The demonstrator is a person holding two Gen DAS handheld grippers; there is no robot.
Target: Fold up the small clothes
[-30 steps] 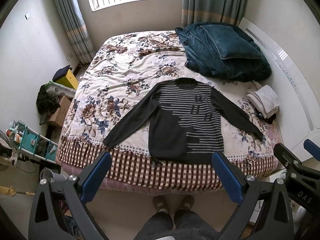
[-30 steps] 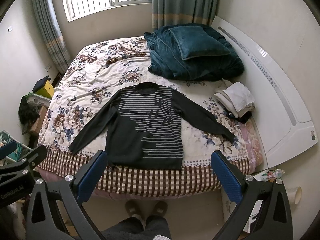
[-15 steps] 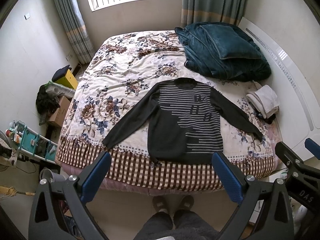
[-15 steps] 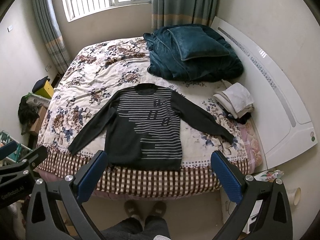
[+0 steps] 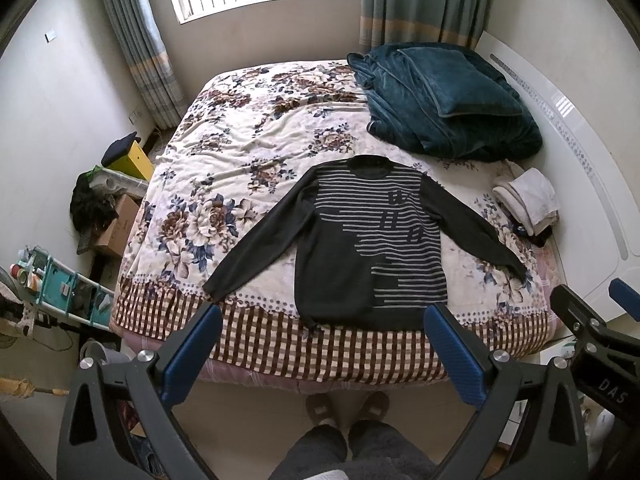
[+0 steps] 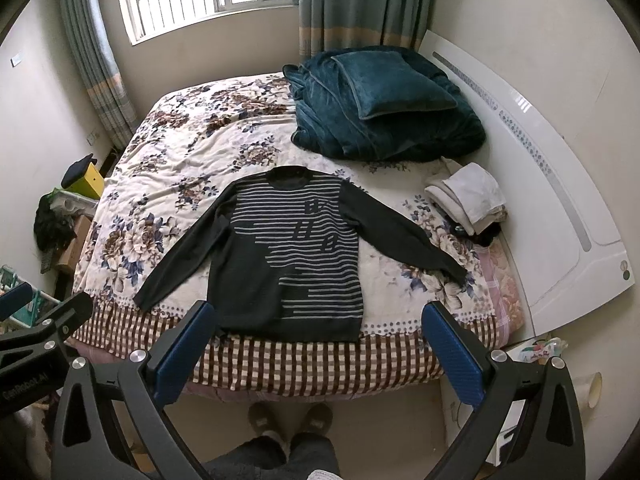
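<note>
A dark sweater (image 5: 368,240) with grey stripes lies flat, face up, near the foot of the bed, both sleeves spread out; it also shows in the right wrist view (image 6: 288,256). My left gripper (image 5: 322,344) is open and empty, held high above the floor short of the bed's foot edge. My right gripper (image 6: 316,344) is open and empty at about the same height. Each gripper appears at the edge of the other's view.
The bed (image 5: 248,152) has a floral cover with a checked border. A teal blanket and pillow (image 5: 444,100) lie at the head. Folded white clothes (image 5: 528,200) sit by the white headboard (image 6: 540,184). Boxes and a cart (image 5: 64,292) stand at left. The person's slippers (image 5: 348,404) show below.
Both grippers have drifted slightly; the sweater sits a little lower and leftward in the views. Nothing was grasped or released.
</note>
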